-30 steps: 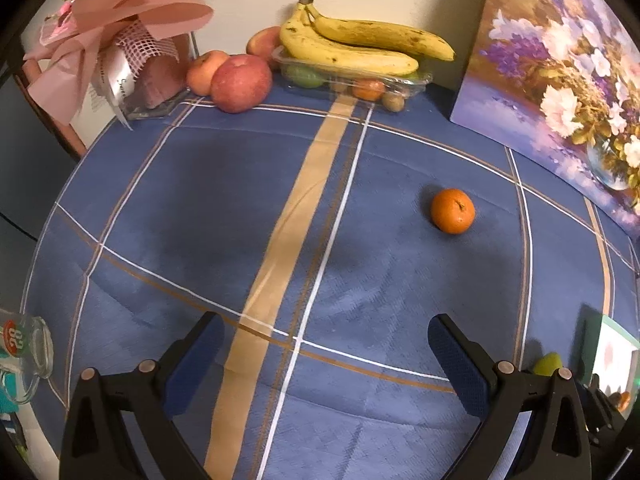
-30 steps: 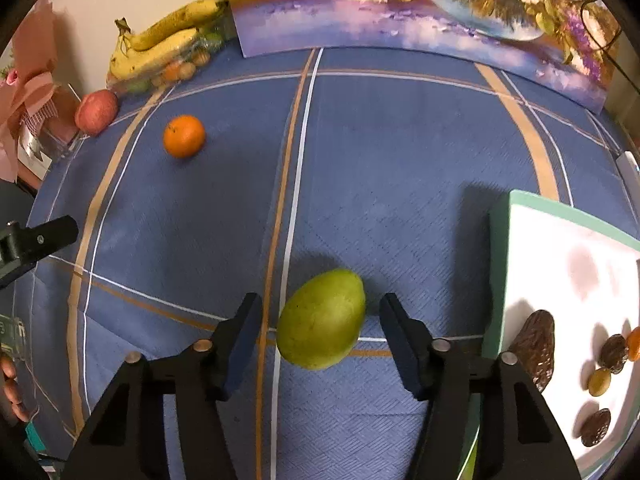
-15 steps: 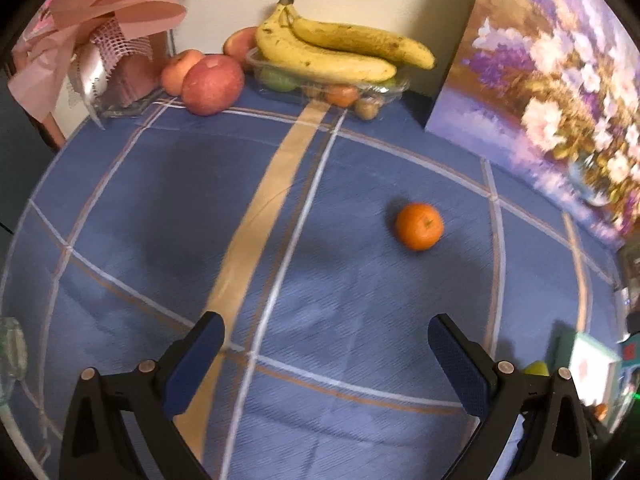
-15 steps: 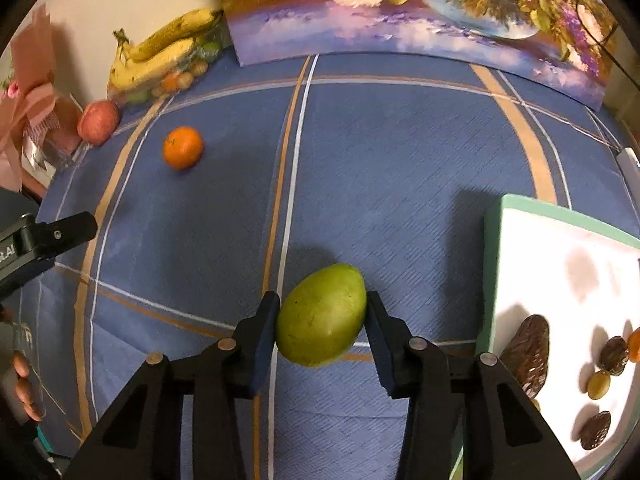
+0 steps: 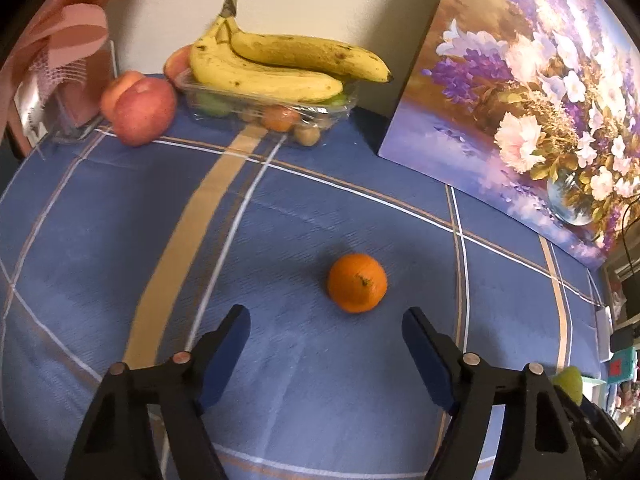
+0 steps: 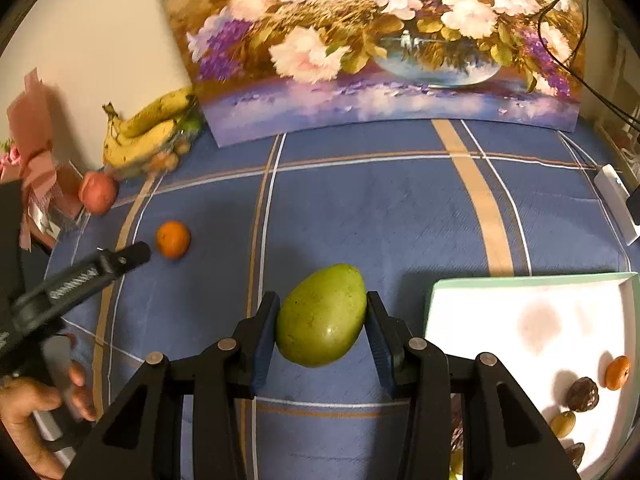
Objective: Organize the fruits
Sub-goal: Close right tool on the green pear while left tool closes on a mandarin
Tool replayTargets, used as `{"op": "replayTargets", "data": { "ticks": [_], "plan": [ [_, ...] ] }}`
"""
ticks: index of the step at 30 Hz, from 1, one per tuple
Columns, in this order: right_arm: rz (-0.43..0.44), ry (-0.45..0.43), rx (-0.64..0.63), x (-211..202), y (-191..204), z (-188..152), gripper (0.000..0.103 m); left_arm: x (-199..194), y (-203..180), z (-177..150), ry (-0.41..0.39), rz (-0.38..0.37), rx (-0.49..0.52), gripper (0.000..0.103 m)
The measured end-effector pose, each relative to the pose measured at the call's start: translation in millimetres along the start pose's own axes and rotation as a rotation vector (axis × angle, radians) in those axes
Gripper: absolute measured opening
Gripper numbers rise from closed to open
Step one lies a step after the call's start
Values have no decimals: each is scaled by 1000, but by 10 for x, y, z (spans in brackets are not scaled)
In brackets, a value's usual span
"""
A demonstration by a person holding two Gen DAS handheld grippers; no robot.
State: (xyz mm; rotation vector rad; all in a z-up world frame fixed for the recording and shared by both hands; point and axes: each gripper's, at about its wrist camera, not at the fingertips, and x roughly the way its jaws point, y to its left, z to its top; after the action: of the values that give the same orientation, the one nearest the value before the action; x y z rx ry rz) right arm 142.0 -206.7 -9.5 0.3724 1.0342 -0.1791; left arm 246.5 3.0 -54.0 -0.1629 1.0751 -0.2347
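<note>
My right gripper (image 6: 322, 320) is shut on a green mango (image 6: 322, 314) and holds it above the blue cloth, left of a white tray (image 6: 532, 280). An orange (image 5: 357, 282) lies on the cloth just ahead of my left gripper (image 5: 326, 338), which is open and empty. The orange (image 6: 173, 239) also shows in the right wrist view, beside a left gripper finger (image 6: 124, 258). Bananas (image 5: 276, 64) rest on a clear box of fruit (image 5: 280, 114) at the back, with red apples (image 5: 142, 106) to its left.
A flower painting (image 5: 532, 92) leans on the wall at the back right. A pink gift bouquet (image 5: 60, 76) stands at the back left. The tray holds several small dark and orange pieces (image 6: 582, 394). A white device (image 6: 616, 200) lies at the right edge.
My right gripper closed on the mango and lifted it. My left gripper moved forward and right, close behind the orange, and its jaws narrowed somewhat.
</note>
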Motion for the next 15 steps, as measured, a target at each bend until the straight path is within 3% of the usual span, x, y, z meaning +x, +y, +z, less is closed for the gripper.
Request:
{"op": "replayTargets", "data": {
  "ticks": [8, 15],
  "plan": [
    [21, 3, 24, 90, -61, 64, 45, 156, -30, 109, -22, -24, -12, 74],
    [27, 20, 34, 153, -92, 72, 45, 213, -100, 131, -39, -44, 7, 62]
  ]
}}
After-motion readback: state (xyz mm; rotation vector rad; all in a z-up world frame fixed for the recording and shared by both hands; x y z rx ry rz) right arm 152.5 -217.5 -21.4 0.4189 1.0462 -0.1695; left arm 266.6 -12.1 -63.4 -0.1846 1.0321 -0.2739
